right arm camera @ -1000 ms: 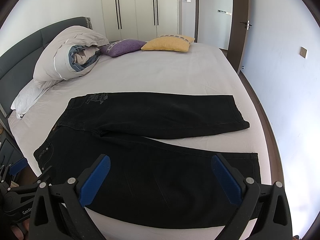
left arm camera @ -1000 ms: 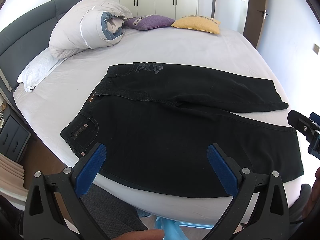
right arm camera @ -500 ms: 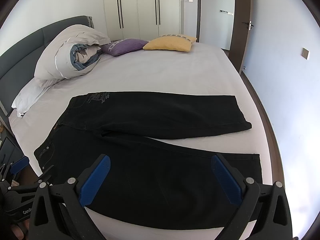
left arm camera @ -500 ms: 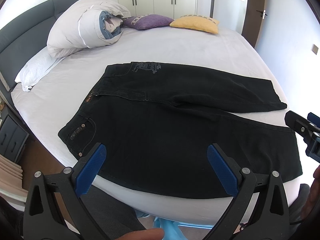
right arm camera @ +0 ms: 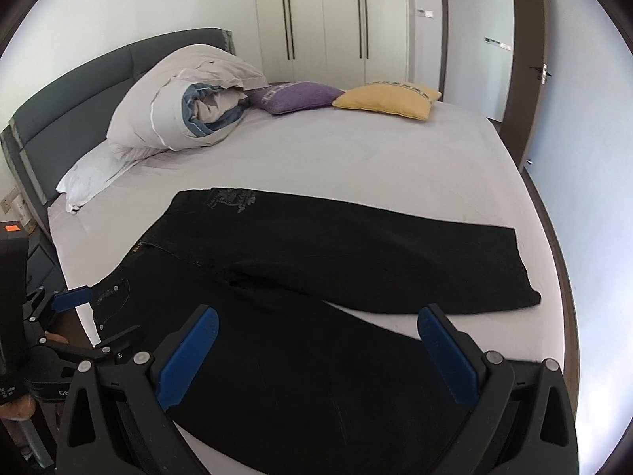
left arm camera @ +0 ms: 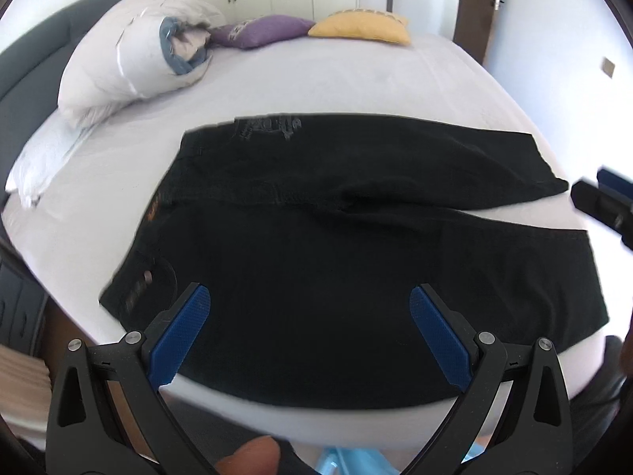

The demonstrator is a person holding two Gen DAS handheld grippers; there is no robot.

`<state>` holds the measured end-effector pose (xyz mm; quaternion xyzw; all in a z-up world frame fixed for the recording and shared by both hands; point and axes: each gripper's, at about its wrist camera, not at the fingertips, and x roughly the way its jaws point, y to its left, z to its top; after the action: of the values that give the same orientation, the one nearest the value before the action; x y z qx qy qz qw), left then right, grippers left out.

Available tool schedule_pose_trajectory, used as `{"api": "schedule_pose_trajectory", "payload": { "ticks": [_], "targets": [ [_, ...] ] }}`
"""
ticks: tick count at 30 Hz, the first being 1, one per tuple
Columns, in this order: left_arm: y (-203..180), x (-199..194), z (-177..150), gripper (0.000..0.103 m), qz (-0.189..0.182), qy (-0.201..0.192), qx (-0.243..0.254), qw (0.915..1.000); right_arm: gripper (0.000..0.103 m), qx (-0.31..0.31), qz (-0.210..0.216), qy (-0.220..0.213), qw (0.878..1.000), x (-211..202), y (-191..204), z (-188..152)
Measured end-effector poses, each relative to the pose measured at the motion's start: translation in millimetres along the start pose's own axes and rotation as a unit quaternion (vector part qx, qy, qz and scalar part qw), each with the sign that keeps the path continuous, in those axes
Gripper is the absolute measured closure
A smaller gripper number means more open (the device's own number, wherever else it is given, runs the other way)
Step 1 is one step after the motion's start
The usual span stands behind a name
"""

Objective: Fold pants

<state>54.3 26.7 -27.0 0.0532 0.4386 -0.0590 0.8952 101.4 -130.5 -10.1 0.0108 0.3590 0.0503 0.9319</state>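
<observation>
Black pants [left arm camera: 356, 245] lie flat and unfolded on the bed [left arm camera: 356, 75], along its near edge. The waistband points toward the headboard [right arm camera: 79, 91] side, and the two legs spread apart toward the opposite edge, the cuffs well separated. The near leg runs along the bed's near edge; the far leg angles toward the middle of the mattress.

The left hand-held gripper [left arm camera: 310, 316] hovers above the near leg by the waist end, its blue fingers [left arm camera: 182, 332] spread wide and holding nothing. The right hand-held gripper [right arm camera: 316, 340] hangs over the near leg closer to the cuff, fingers [right arm camera: 447, 356] likewise wide apart and empty.

A rolled duvet [right arm camera: 178, 111] sits on a white pillow [right arm camera: 87, 174] at the headboard end. A purple cushion [right arm camera: 296, 95] and a yellow cushion [right arm camera: 387, 99] lie side by side along the far edge.
</observation>
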Motion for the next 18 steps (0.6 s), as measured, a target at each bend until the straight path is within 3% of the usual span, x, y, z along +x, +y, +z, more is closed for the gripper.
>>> {"api": "schedule_pose_trajectory", "payload": {
  "ticks": [1,3,4,6,8,9,11,12,13,14,15,17,18],
  "targets": [
    [3,1,4,0.0,-0.004,-0.027,0.015,0.9995,0.0,-0.009,0.01,-0.004,1.0,5,-1,6],
    [10,17,15,0.0,-0.002,-0.004,0.027,0.9996,0.0,-0.025,0.034,-0.014,0.999,16,-4,20],
    [18,27,21,0.0,-0.022,0.02,0.01,0.9995,0.0,-0.03,0.046,-0.018,0.998,22,-6,27],
    [53,52,37,0.0,-0.098,0.051,-0.087,0.99,0.0,-0.041,0.072,-0.025,0.996,36,-11,42],
    [97,75,56,0.002,-0.148,0.049,-0.199,0.9675,0.0,-0.058,0.092,-0.028,0.994,52,-13,59],
    [117,86,68,0.002,-0.18,0.037,-0.248,0.9511,0.0,-0.068,0.1,-0.032,0.992,62,-14,68],
    [149,100,91,0.002,-0.238,-0.005,-0.307,0.9213,0.0,-0.084,0.117,-0.035,0.989,83,-17,86],
    [166,109,108,0.002,-0.252,-0.032,-0.329,0.9095,0.0,-0.088,0.124,-0.032,0.988,92,-18,93],
    [178,116,123,0.002,-0.255,-0.052,-0.34,0.9035,0.004,-0.091,0.133,-0.027,0.987,104,-19,100],
    [187,123,139,0.007,-0.256,-0.069,-0.338,0.903,0.006,-0.097,0.147,-0.019,0.984,119,-20,108],
    [191,132,163,0.011,-0.242,-0.085,-0.306,0.9167,0.011,-0.103,0.155,-0.011,0.982,128,-20,113],
    [188,149,200,0.029,-0.191,-0.077,-0.211,0.9556,0.018,-0.122,0.174,0.012,0.977,152,-20,121],
    [183,162,214,0.03,-0.182,-0.062,-0.165,0.9674,0.02,-0.133,0.186,0.026,0.973,164,-20,125]
  ]
}}
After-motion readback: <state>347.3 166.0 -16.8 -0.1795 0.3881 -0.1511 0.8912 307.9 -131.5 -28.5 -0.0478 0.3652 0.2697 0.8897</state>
